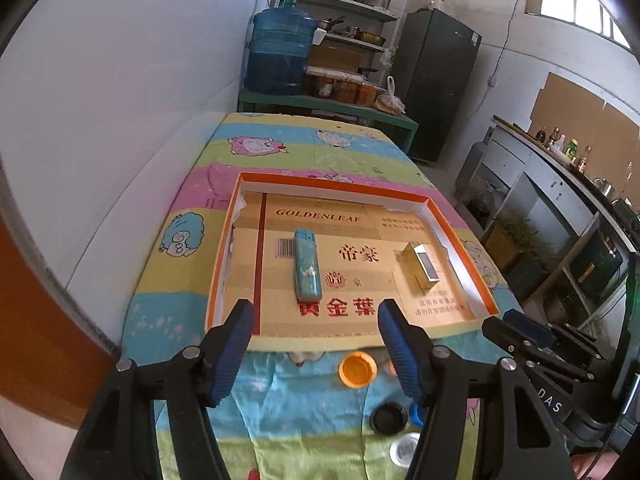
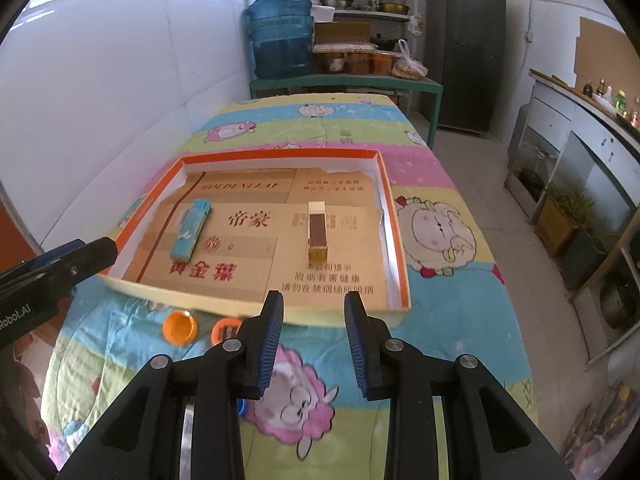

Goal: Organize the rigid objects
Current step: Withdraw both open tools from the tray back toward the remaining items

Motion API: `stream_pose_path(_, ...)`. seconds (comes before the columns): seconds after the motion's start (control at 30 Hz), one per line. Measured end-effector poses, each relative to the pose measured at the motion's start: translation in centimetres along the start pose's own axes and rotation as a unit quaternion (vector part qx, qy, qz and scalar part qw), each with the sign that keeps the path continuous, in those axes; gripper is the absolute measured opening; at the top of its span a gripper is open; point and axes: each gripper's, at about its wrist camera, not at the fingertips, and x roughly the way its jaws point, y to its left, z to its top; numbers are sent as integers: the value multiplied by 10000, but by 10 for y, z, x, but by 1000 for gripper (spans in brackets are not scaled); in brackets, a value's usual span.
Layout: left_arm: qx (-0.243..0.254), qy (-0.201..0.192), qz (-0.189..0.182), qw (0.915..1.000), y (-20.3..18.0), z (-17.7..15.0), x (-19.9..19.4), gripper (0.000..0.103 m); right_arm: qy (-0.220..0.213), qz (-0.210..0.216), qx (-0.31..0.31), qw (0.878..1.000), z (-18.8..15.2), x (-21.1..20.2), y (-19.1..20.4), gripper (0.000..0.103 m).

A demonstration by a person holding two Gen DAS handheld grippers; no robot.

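Note:
A shallow orange-rimmed box (image 1: 332, 178) (image 2: 280, 154) lined with cardboard lies on the cartoon-print tablecloth. Inside it a blue lighter (image 1: 307, 268) (image 2: 191, 230) lies flat on the left and a gold matchbox (image 1: 420, 266) (image 2: 317, 232) on the right. My left gripper (image 1: 315, 308) hangs open just short of the box's near edge, in line with the lighter, nothing between its fingers. My right gripper (image 2: 313, 298) is open with a narrower gap, empty, in front of the matchbox. Loose caps lie before the box: orange (image 1: 357, 369) (image 2: 181, 326), black (image 1: 389, 418), white (image 1: 404, 450).
A white wall runs along the table's left side. Beyond the far end stand a green bench with a blue water jug (image 1: 280, 52), shelves of pots and a dark fridge (image 2: 466, 48). A counter with bottles (image 1: 560, 148) lines the right, with floor between it and the table.

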Motion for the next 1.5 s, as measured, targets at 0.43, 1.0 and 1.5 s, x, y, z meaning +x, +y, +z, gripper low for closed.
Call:
stream_pose_path(0.43,96,122,-212,9997,-7,-28,-27,60,107,71,-2,9999,-35,-26,4,32)
stream_pose_path(1.0,302,229,-208,9991,-14,-88,-46,60,252,244,-73,9994,-101,-51,8,32)
stream_pose_path(1.5,478,241,-372,9979,-23,-121,-59,60,229,502,-275,9981,-125,-69,19,32)
